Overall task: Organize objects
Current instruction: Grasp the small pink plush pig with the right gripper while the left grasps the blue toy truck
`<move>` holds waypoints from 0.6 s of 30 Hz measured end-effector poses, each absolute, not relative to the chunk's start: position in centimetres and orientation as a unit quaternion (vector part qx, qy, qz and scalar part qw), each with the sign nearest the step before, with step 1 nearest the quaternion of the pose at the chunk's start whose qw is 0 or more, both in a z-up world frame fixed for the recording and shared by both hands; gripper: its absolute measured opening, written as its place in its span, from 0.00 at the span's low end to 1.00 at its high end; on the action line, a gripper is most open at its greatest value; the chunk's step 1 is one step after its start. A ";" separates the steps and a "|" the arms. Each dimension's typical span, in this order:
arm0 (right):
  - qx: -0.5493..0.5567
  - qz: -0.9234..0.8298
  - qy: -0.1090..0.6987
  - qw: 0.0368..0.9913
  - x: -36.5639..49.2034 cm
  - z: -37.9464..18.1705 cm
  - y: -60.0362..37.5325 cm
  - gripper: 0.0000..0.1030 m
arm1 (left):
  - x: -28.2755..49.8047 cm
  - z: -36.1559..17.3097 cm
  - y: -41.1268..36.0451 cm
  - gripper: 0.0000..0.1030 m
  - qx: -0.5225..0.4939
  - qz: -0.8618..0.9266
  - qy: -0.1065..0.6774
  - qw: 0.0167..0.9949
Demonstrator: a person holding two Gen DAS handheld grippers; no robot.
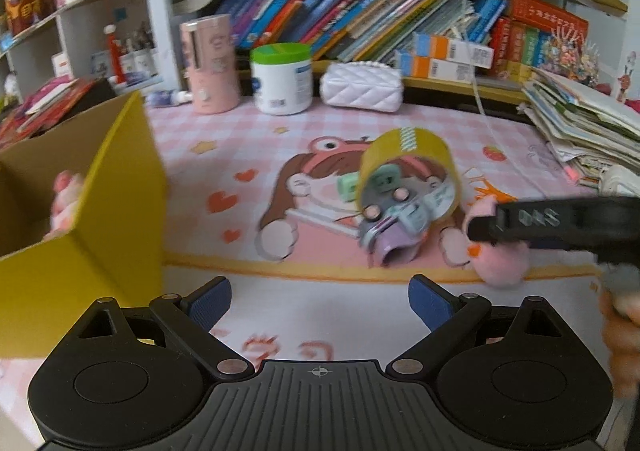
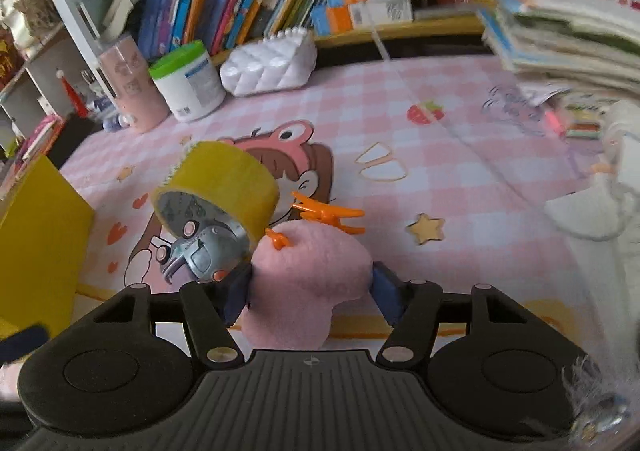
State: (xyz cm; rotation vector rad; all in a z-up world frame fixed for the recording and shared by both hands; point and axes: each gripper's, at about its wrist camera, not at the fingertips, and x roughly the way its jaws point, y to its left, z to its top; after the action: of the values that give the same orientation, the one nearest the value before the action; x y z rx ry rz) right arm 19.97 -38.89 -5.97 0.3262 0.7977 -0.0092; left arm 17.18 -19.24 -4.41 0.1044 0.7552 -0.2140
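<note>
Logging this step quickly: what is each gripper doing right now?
Left gripper: open, holding nothing.
Right gripper: closed on the pink plush toy.

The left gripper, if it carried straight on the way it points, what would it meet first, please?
Probably the bare pink mat first; the left gripper stands open, and the toy car under the yellow tape roll lies further along, slightly right.
</note>
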 end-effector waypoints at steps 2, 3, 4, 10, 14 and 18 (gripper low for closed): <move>0.150 -0.014 0.376 0.914 18.8 -5.3 -39.4 0.59 | 18.1 -4.7 -20.2 0.94 0.048 -0.111 0.369 0.921; 0.146 -0.021 0.372 0.916 18.3 -5.0 -39.7 0.59 | 18.6 -4.8 -20.7 0.94 0.047 -0.114 0.370 0.921; 0.144 -0.028 0.368 0.918 17.8 -4.7 -40.0 0.59 | 19.2 -5.0 -21.3 0.94 0.046 -0.116 0.370 0.920; 0.138 -0.052 0.355 0.923 16.0 -3.7 -41.8 0.59 | 21.7 -6.2 -24.4 0.88 0.048 -0.118 0.377 0.917; 0.135 -0.048 0.360 0.922 15.3 -3.7 -41.9 0.59 | 23.0 -7.2 -25.5 0.82 0.047 -0.112 0.392 0.912; 0.125 -0.039 0.363 0.923 15.2 -3.7 -41.5 0.59 | 24.1 -8.0 -26.0 0.63 0.041 -0.110 0.407 0.906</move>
State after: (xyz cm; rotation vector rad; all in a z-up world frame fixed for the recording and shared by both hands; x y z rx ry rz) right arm 15.16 -41.46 -3.65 0.2557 0.7452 -0.0797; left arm 24.13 -26.03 -8.04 0.0857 0.8398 -0.2282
